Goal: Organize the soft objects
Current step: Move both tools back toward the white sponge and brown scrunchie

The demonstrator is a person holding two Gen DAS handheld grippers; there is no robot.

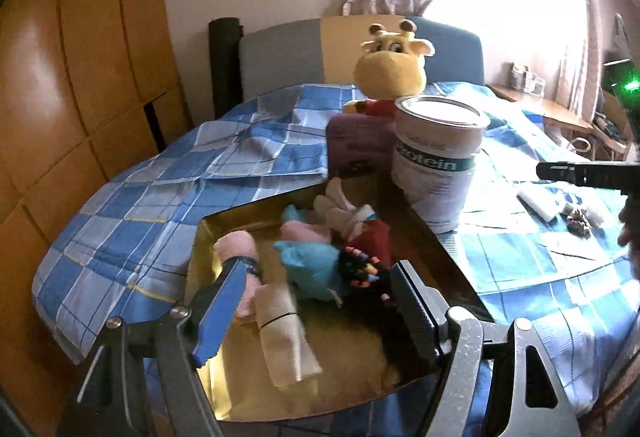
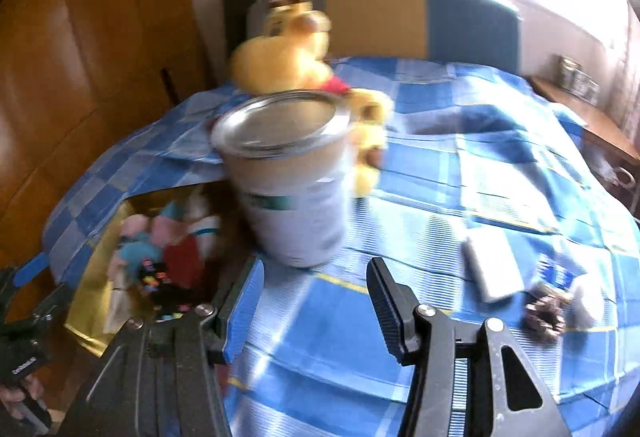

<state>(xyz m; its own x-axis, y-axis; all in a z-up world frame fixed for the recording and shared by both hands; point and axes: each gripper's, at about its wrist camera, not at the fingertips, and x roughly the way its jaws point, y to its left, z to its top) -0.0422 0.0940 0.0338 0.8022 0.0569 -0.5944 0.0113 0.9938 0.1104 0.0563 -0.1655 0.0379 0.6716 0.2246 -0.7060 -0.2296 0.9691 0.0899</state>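
Rolled socks and small cloths (image 1: 316,257) lay heaped in a gold tray (image 1: 208,237) on the bed (image 1: 140,205); light, limp and easily squashed, they looked best pinched across the middle of a roll. A cream roll (image 1: 280,321) sat directly below the left tool (image 1: 316,305), whose jaws stood apart and empty above the tray. The right tool (image 2: 316,313), also parted and holding nothing, hung over bare checked bedding, the tray off to its left beyond a protein tin (image 2: 292,181).
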